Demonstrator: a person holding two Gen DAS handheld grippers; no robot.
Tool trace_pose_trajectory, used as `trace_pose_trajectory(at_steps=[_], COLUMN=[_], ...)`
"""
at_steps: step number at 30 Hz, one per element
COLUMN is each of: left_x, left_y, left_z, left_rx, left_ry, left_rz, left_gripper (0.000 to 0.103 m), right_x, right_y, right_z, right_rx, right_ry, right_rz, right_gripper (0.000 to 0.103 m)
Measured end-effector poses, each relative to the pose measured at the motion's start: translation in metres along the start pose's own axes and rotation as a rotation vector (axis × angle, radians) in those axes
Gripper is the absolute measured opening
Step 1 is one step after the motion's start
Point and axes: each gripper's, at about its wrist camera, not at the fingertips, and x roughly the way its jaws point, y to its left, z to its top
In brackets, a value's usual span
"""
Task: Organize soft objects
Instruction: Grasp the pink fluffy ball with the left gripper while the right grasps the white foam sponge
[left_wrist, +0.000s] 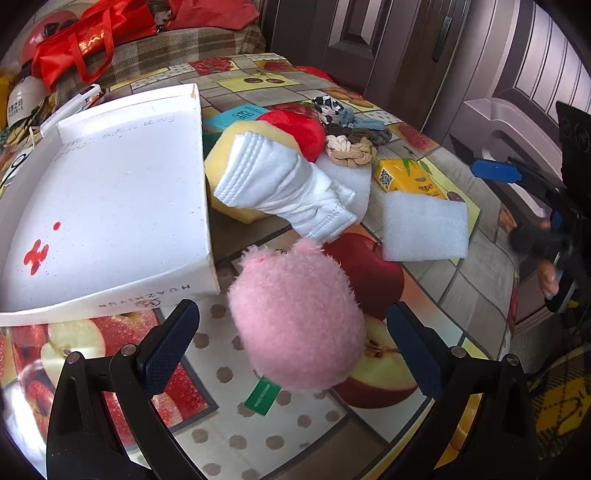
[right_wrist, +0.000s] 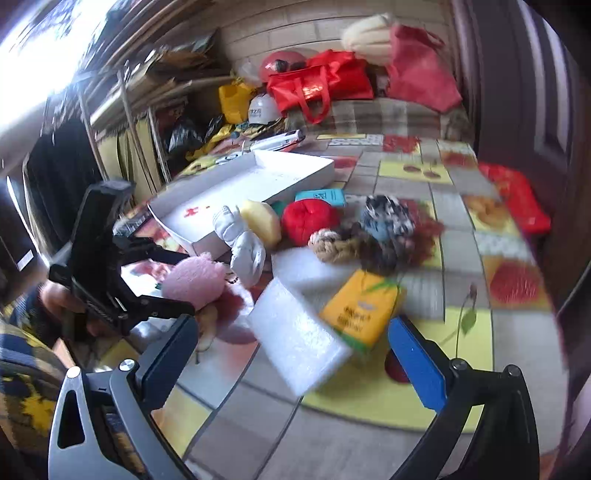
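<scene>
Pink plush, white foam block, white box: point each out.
pink plush (left_wrist: 295, 317), left wrist view, middle of its fuzzy body.
white foam block (left_wrist: 424, 225), left wrist view, centre of its top face.
white box (left_wrist: 110, 206), left wrist view, bare inner floor.

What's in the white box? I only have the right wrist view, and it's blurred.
Observer: Nothing. The box floor shows only red marks and faint writing.
Operator: Is the left gripper shut on the pink plush?
Observer: No. The left gripper is open, with the plush between its fingers and a gap on each side.
Operator: Anything on the plush to watch for?
Observer: A green tag sticks out at its near end.
</scene>
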Motion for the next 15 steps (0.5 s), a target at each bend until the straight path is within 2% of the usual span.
trace_pose_trajectory(at_steps=[2,5,6,7,8,10,11,12,13,15], left_x=[0.002,0.006,0.007,0.006,0.006,0.005,0.003,0.003,0.002,-0.001], left_y=[-0.002,-0.001,-0.001,-0.001,-0.001,-0.001,-0.001,-0.002,-0.002,-0.002], left_z=[0.001,0.001,0.002,0.003,0.003,0.001,0.000,-0.002,-0.003,-0.005], left_rx=[0.002,0.000,0.003,0.005,0.010,0.024,0.034,0.041,0.044,0.041], left_ry=[0.004,0.010,0.009,0.004,0.002,0.003,0.004,0.006,0.007,0.004], left_rz=[0.000,-0.003,0.002,0.009,0.018,0.020,0.014,0.012,0.012,0.013], left_gripper=[0.102,0.093,0.088,0.072,0.065,0.060,0.060,0.060,0.060,0.059], right_x=[0.019,0.040,0.043,0.049,0.053,0.061,0.065,0.066,0.066,0.067], right_y=[0.015,0.035,0.039,0.041,0.041,0.041,0.041,0.042,0.045,0.048], right_z=[0.003,-0.001,-0.004,-0.006,-0.007,-0.009,-0.011,-0.014,-0.017,-0.019], right_rx=[-0.097,-0.240,-0.267,-0.289,-0.300,-0.308,-0.314,-0.322,-0.347,-0.355], right_ry=[0.033,0.082,0.088,0.099,0.112,0.145,0.173,0.190,0.200,0.224], right_rz=[-0.026,-0.043,-0.057,-0.067,-0.074,-0.073,-0.060,-0.055,-0.058,-0.036], right_gripper=[0.103,0.102,0.102,0.102,0.101,0.086,0.073,0.069,0.055,0.052])
